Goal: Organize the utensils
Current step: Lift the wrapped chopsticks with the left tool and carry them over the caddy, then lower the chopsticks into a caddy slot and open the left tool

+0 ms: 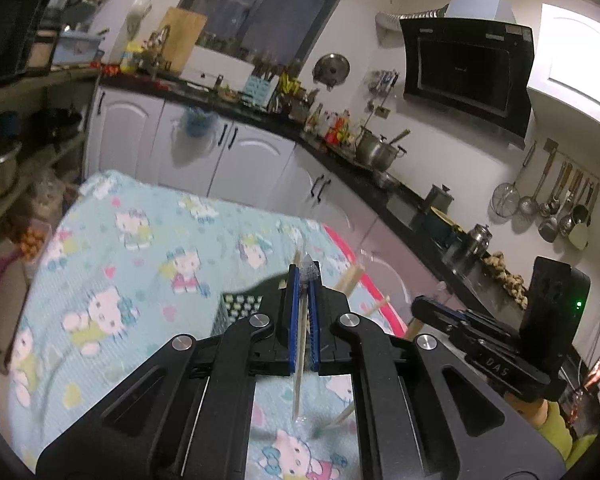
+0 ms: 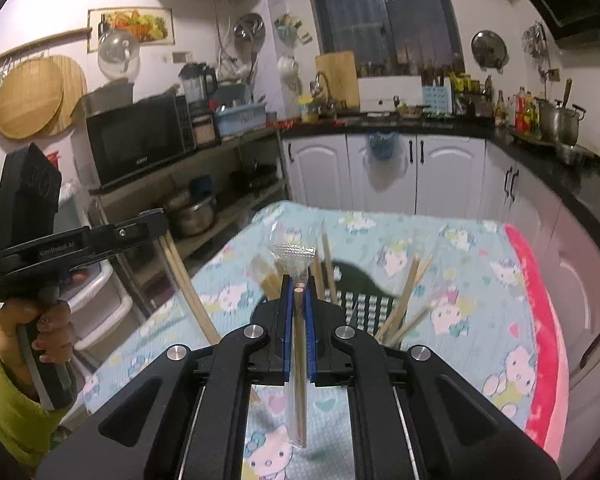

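Observation:
In the left wrist view my left gripper is shut on a thin wooden chopstick that stands nearly upright, a bit of clear wrapper at its top. Behind the jaws sits a black perforated basket with chopsticks leaning out of it. In the right wrist view my right gripper is shut on a wrapped chopstick, its crinkled clear wrapper fanning above the pads. The basket with several chopsticks lies just beyond. The left gripper shows there with a chopstick hanging from it.
A table under a light blue cartoon-cat cloth with a pink edge lies below both grippers. White cabinets and a black counter ring it. A shelf with a microwave stands at left. A hand in a yellow-green sleeve holds the left gripper.

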Available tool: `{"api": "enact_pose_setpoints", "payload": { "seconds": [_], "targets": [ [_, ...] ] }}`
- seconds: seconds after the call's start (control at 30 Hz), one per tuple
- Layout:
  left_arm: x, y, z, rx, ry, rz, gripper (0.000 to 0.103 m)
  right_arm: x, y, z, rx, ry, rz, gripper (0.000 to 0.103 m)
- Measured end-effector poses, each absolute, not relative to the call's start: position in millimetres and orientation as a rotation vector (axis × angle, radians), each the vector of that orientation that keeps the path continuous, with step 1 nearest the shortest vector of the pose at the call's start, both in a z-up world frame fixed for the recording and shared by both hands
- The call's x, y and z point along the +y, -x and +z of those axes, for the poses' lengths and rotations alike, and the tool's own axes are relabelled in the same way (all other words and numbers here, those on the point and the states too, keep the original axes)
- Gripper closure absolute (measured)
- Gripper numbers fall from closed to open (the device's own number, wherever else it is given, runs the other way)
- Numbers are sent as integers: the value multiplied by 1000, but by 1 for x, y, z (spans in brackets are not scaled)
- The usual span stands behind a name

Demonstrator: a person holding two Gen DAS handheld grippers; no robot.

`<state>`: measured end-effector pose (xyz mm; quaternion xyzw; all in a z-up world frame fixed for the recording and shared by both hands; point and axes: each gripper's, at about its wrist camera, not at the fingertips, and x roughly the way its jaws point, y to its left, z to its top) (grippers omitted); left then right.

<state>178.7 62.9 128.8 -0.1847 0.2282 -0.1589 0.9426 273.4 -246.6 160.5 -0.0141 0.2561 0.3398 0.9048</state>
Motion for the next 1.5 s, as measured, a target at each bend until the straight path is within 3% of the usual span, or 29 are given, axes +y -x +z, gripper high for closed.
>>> {"api": "enact_pose_setpoints", "payload": {
  "seconds": [0.6, 0.83, 1.3, 1.33, 1.37, 1.4, 1.43, 1.5],
  "targets": [
    [81, -206, 183, 286, 327, -156, 101, -257, -306, 214, 275, -21, 615, 97],
    [70, -221, 174, 269, 319, -136, 101, -246, -317, 206, 229, 42, 570, 97],
    [57, -237, 127, 318, 317, -116, 100, -238, -346, 163, 310, 5, 532, 97],
    [57, -237, 124, 325, 320, -117, 92, -238, -346, 161, 315, 5, 528, 94],
    [58, -237, 122, 334, 321, -119, 73, -238, -348, 158, 328, 3, 526, 90],
    [58, -236, 120, 340, 322, -117, 66, -238, -348, 156, 338, 0, 527, 77],
    [58, -235, 118, 346, 324, -115, 60, -240, -349, 153, 349, -11, 531, 67],
    [60, -231, 115, 359, 332, -124, 59, -244, -347, 150, 363, -37, 541, 67]
  ]
}}
